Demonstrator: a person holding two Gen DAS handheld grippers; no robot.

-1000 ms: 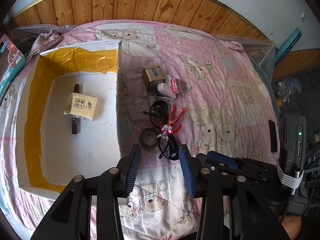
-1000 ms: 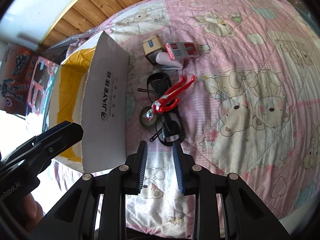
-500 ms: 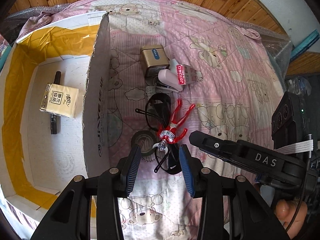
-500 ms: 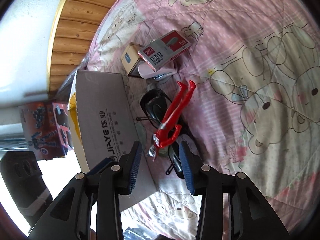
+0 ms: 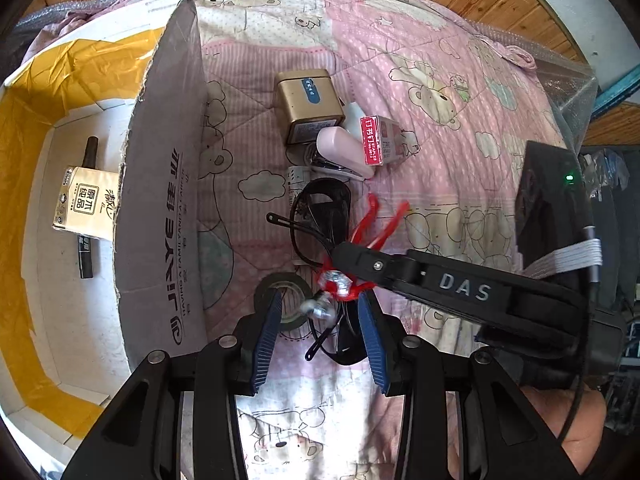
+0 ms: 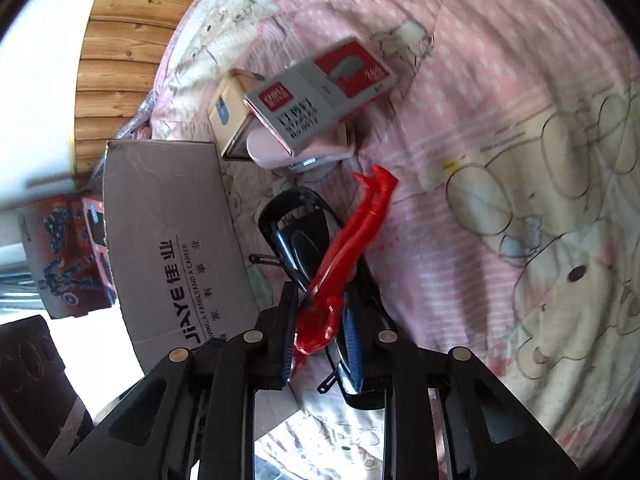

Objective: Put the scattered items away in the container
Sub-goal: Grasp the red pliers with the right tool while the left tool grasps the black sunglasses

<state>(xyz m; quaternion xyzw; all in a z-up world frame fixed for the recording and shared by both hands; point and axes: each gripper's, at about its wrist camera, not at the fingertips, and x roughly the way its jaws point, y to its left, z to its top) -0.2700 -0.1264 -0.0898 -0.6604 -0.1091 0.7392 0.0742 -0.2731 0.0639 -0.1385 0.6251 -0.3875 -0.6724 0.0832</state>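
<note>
**Right gripper closing around the red-handled pliers**

Right gripper [image 6: 318, 336] is being closed around the red-handled pliers [image 6: 340, 256] near the pivot, with both pads flanking the red grip; whether firm contact is being made cannot be told for certain. The pliers are lying across a pair of black glasses [image 6: 298, 232] on the pink quilt [image 6: 520, 160], just right of the cardboard box [image 5: 160, 184]. They are being judged stiff and fairly heavy at the metal head, with smooth plastic handles, so a hold close to the pivot is being favoured. The thin glasses beneath are being judged fragile and likely to snag. Left gripper [image 5: 320, 340] is being held open over a roll of black tape [image 5: 280, 300]. Farther off, a pink stapler [image 5: 344, 152], a staple box [image 5: 378, 140] and a gold box [image 5: 310, 106] are waiting.
</note>
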